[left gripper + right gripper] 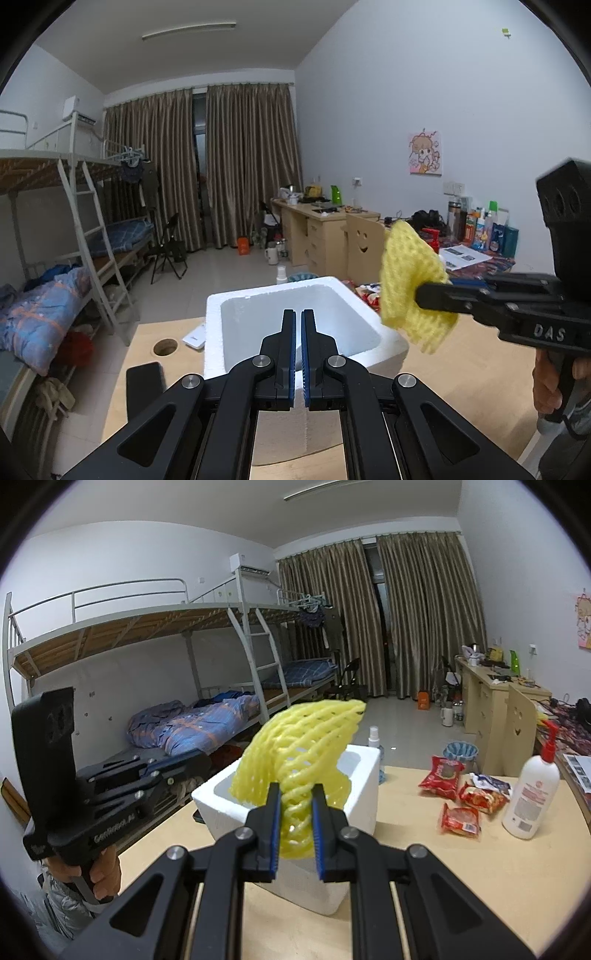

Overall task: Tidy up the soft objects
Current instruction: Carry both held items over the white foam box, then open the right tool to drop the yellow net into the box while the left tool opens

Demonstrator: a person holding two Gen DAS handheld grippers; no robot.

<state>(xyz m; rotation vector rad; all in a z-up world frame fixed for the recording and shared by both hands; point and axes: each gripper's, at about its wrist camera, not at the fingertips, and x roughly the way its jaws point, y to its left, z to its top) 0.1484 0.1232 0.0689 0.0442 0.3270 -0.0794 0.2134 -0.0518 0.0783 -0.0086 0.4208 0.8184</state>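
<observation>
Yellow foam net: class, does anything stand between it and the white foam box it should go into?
Nothing visible does. The right gripper holds the yellow foam net by the white foam box, whose cavity looks open. The shut left gripper hovers at its near rim.

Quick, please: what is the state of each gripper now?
Left gripper: closed, holding nothing.
Right gripper: closed on the yellow foam net.

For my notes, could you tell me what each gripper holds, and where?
The right gripper pinches the yellow foam net at its lower end; the left gripper is shut on nothing.
</observation>
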